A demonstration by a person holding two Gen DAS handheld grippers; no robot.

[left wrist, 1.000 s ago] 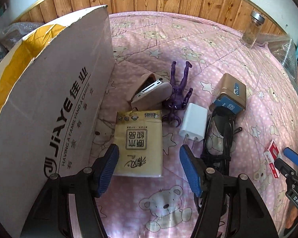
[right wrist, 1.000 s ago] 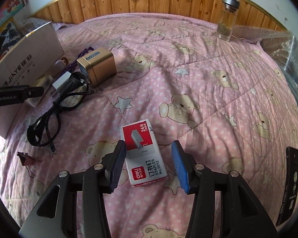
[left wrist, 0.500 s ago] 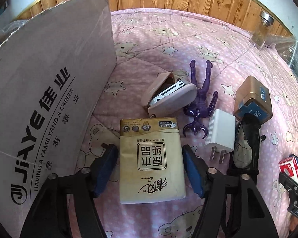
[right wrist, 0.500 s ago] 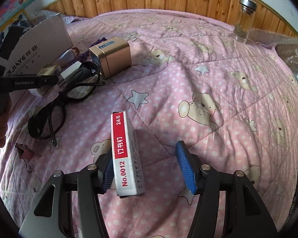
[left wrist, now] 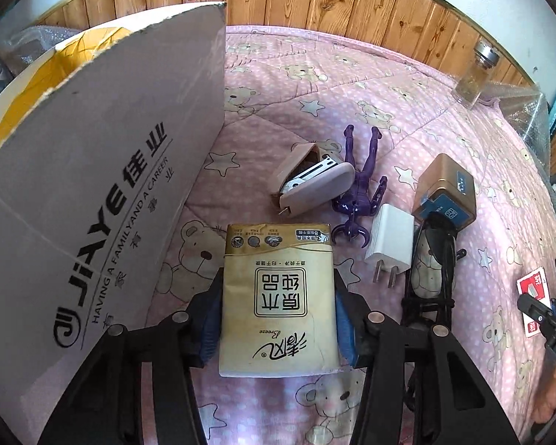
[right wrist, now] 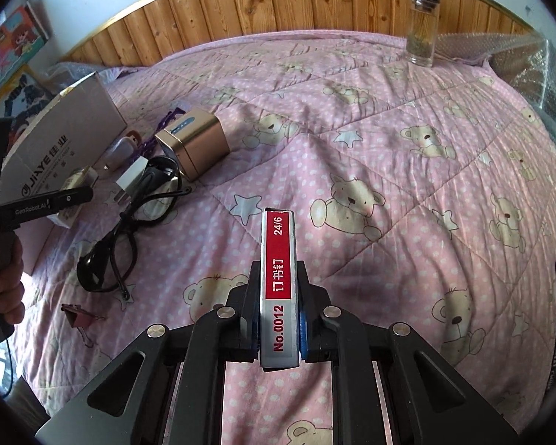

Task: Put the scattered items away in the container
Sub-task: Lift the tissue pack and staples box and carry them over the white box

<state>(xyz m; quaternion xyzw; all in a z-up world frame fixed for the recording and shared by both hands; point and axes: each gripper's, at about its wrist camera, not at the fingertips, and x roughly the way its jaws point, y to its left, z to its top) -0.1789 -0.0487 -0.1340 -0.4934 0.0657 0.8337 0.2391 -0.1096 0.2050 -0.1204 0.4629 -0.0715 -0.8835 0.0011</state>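
The staple box (right wrist: 280, 289) is pinched on edge by the right tool (right wrist: 279, 328) above the bed (right wrist: 407, 193); the tissue pack (left wrist: 278, 300) is squeezed by the left tool (left wrist: 278, 320) beside the cardboard box (left wrist: 92, 193). The soft pack could be crushed or slip out when lifted, and the narrow staple box could be twisted loose.

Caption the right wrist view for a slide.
Right gripper clamps a red staple box on edge above the pink quilt.

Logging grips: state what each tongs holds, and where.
Left tongs: tissue pack, by its long sides. Right tongs: staple box, on edge, by its broad faces.
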